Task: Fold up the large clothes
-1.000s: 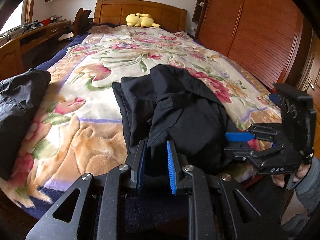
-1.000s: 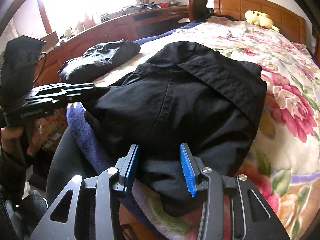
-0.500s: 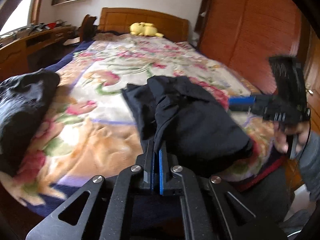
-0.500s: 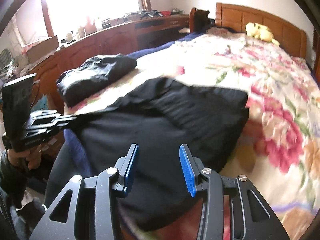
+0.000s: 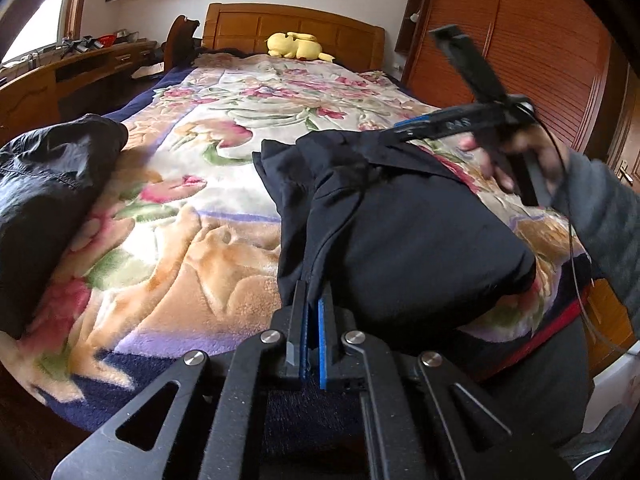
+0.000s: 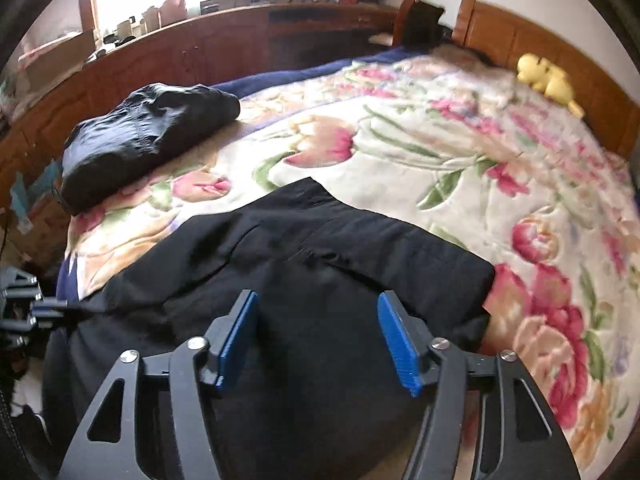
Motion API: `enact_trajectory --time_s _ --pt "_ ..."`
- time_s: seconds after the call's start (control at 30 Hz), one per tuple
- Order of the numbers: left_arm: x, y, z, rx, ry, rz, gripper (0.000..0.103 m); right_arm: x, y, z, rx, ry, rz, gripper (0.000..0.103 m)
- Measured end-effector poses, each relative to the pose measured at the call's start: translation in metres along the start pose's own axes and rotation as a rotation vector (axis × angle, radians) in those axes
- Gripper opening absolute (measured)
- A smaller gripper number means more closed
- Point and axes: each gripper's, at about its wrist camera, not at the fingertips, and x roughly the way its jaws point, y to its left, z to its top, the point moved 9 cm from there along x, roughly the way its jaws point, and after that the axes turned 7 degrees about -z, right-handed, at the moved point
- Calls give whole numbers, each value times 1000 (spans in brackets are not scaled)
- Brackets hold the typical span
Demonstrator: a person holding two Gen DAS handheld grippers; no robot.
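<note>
2 black garments [image 6: 304, 280], 1 plush toy [image 5: 296, 46], 2 claws [image 6: 316, 340], 1 bed [image 5: 292, 26]

Wide open stretch of floral blanket [image 6: 460, 168] beyond the black garment [image 6: 320, 264], clear up to the yellow plush toy [image 6: 548, 82] by the headboard [image 5: 292, 26]. Blocked on the left by a bundled dark jacket [image 6: 148, 136] at the bed's edge. Hemmed in by a wooden worktop [image 6: 192, 52] on one side, a wardrobe [image 5: 532, 36] on the other.
</note>
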Motion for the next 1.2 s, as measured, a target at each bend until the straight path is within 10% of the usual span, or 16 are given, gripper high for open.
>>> enact_trajectory --time_s 0.47,0.53,0.7,0.97,1.2 --pt "4 2 -2 -5 16 -19 4 63 4 -9 -81 224 81 58" --pt "5 2 -2 -10 17 -20 4 62 5 -10 -144 218 29 31" --pt "5 4 -2 -12 16 -19 4 63 3 -3 -208 181 -59 9" --pt "4 9 -4 -26 15 -8 4 55 -1 31 -125 -4 -221 0" --pt "-1 5 -2 -44 14 -5 4 51 -11 25 -12 -11 -170 0"
